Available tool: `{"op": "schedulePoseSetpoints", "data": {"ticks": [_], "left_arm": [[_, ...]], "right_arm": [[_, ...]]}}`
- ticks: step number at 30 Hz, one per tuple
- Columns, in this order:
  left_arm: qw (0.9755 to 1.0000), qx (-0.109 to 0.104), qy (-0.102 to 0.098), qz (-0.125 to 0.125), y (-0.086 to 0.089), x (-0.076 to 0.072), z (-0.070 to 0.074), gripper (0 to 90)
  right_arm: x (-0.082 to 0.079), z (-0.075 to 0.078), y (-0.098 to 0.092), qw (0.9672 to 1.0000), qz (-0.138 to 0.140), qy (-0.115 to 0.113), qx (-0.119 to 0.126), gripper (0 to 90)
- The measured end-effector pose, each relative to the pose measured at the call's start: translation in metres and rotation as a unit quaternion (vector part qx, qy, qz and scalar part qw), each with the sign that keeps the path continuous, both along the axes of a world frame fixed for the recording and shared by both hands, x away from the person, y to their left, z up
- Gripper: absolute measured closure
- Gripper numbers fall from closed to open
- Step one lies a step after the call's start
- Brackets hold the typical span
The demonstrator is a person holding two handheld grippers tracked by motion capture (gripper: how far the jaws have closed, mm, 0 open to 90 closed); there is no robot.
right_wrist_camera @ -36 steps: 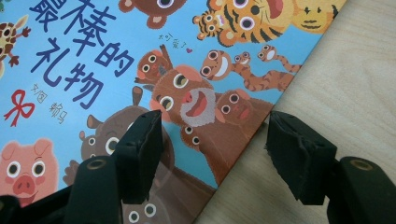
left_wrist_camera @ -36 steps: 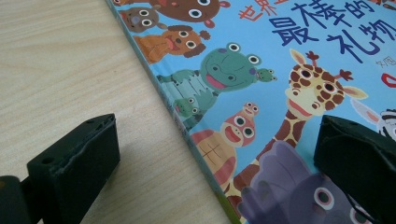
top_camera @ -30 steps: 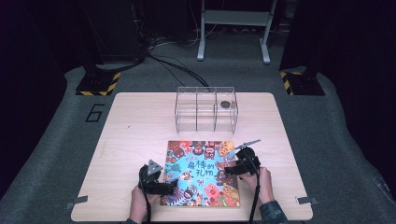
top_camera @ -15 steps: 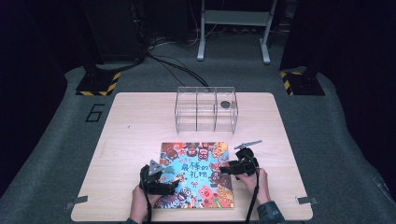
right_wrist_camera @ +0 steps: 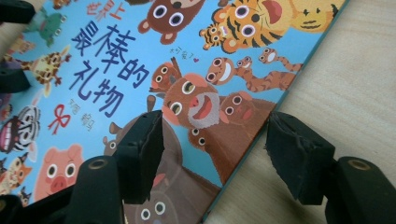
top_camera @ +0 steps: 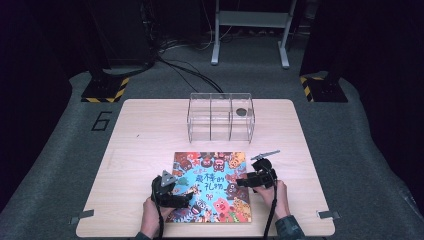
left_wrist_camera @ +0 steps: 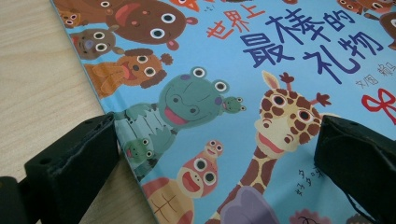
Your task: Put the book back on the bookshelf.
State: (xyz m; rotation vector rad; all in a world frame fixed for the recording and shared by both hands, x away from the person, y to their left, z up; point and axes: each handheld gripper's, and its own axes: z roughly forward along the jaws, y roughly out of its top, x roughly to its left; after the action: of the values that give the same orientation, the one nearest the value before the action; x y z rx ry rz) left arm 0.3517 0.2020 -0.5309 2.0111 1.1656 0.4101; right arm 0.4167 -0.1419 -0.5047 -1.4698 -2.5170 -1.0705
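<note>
Both pairs of jaws stood open, each straddling a side edge of the book with nothing clamped between them. The pale wooden table (top_camera: 140, 150) carried everything, and the bright blue, square picture book with cartoon animals on its cover (top_camera: 212, 185) lay flat near its front edge, about midway along it, closed. Behind it, toward the back edge and well apart, stood a clear acrylic box split into three compartments (top_camera: 220, 117), with a small dark round object (top_camera: 241, 111) in the right one.

The left gripper (top_camera: 172, 192) sat over the book's left edge, one jaw on bare wood and the other above the giraffe on the cover. The right gripper (top_camera: 256, 180) did likewise at the right edge. The step in hand looked like seating both grippers for a hold. The next move probably called for getting a jaw under the thin edge, then closing evenly on both sides so the book would not skid.
</note>
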Motion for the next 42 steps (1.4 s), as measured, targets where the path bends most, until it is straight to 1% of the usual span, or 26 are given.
{"op": "schedulePoseSetpoints", "data": {"ticks": [1,4,6,7,8,11,12,13,15,17,20,21,22,24,26,27,29,30,31,34,35,37,38,40,41,42], "left_arm": [[1.0,0.0,0.0,0.0,0.0,0.0,0.0,0.0],[1.0,0.0,-0.001,-0.001,0.0,0.0,0.0,0.0],[1.0,-0.001,-0.002,-0.001,0.0,0.0,0.0,0.0],[1.0,-0.001,-0.001,-0.001,0.0,0.0,0.0,0.0],[1.0,-0.002,-0.001,0.0,0.0,0.0,0.0,0.0],[1.0,-0.001,-0.001,-0.001,0.0,0.0,0.0,0.0],[1.0,-0.001,-0.001,-0.002,0.0,0.0,0.0,0.0],[1.0,-0.001,-0.001,-0.002,0.0,0.0,0.0,0.0],[1.0,-0.001,-0.001,-0.001,0.0,0.0,0.0,0.0],[1.0,-0.002,-0.002,-0.002,0.001,0.0,0.0,0.0],[1.0,-0.002,0.0,-0.003,0.001,0.0,0.0,0.0],[1.0,-0.003,-0.001,-0.002,0.0,0.0,0.0,0.0],[1.0,-0.002,0.005,-0.006,0.001,0.0,0.001,0.0],[1.0,-0.003,0.004,-0.004,0.0,0.0,0.001,0.0],[1.0,-0.003,0.004,-0.004,0.0,0.0,0.001,0.0],[1.0,-0.003,0.004,-0.004,0.0,0.0,0.001,0.0],[1.0,-0.003,0.004,-0.004,0.0,0.0,0.001,0.0],[1.0,-0.004,0.004,-0.003,0.0,0.0,0.001,0.0],[1.0,-0.004,0.004,-0.004,0.0,0.0,0.001,0.0],[1.0,-0.003,0.004,-0.004,0.0,0.0,0.001,0.0],[1.0,-0.005,-0.002,0.0,-0.001,0.0,0.0,0.0],[1.0,-0.006,-0.002,0.001,-0.001,0.0,0.0,0.0],[1.0,0.0,-0.001,-0.004,0.0,0.001,0.0,0.0],[1.0,-0.002,-0.001,-0.003,0.0,0.0,0.0,0.0],[1.0,-0.001,-0.001,-0.003,0.0,0.0,0.0,0.0],[1.0,-0.002,-0.001,-0.003,0.0,0.0,0.0,0.0]], "right_arm": [[0.0,0.0,0.0,1.0,0.0,0.0,0.0,36.2],[-0.001,-0.001,-0.003,0.9998,-0.003,0.001,0.021,35.0],[-0.001,-0.001,-0.004,0.9997,0.0,-0.007,0.023,34.7],[-0.001,0.0,-0.003,0.9997,0.001,-0.008,0.023,34.6],[-0.002,0.001,-0.003,0.9996,-0.003,-0.003,0.029,34.5],[-0.001,0.001,-0.003,0.9995,0.001,-0.005,0.031,34.6],[-0.001,0.001,-0.004,0.9995,0.0,0.0,0.031,34.8],[0.0,0.001,-0.003,0.9996,0.0,0.0,0.029,36.5],[0.0,0.002,0.0,1.0,0.004,-0.006,0.007,37.5],[0.0,0.005,0.004,0.9997,0.007,-0.002,-0.025,38.6],[-0.001,0.004,0.005,0.9992,0.003,0.009,-0.038,39.4],[-0.001,0.004,0.003,0.9994,0.005,0.008,-0.033,39.7],[-0.001,0.004,0.003,0.9995,-0.002,0.013,-0.03,39.6],[-0.002,0.004,0.004,0.9994,0.0,0.01,-0.033,37.9],[-0.002,0.003,0.003,0.9997,0.001,0.007,-0.022,36.2],[-0.003,0.001,0.0,0.9999,-0.003,0.008,-0.005,36.0],[-0.003,-0.001,-0.003,0.9998,-0.007,0.011,0.016,36.0],[-0.003,-0.002,-0.005,0.9996,-0.007,0.011,0.025,36.0],[-0.004,-0.002,-0.006,0.9993,-0.012,0.017,0.031,36.1],[-0.004,-0.002,-0.007,0.9991,-0.012,0.015,0.037,36.0],[-0.004,-0.002,-0.007,0.9991,-0.011,0.014,0.039,36.0],[-0.004,-0.001,-0.008,0.9988,-0.013,0.018,0.043,36.0],[-0.003,-0.002,-0.008,0.9988,-0.01,0.016,0.045,36.0],[-0.003,-0.002,-0.009,0.9986,-0.011,0.017,0.048,36.0],[-0.003,-0.001,-0.009,0.9984,-0.014,0.022,0.051,36.0],[-0.002,-0.002,-0.01,0.9983,-0.012,0.017,0.054,36.0]]}}
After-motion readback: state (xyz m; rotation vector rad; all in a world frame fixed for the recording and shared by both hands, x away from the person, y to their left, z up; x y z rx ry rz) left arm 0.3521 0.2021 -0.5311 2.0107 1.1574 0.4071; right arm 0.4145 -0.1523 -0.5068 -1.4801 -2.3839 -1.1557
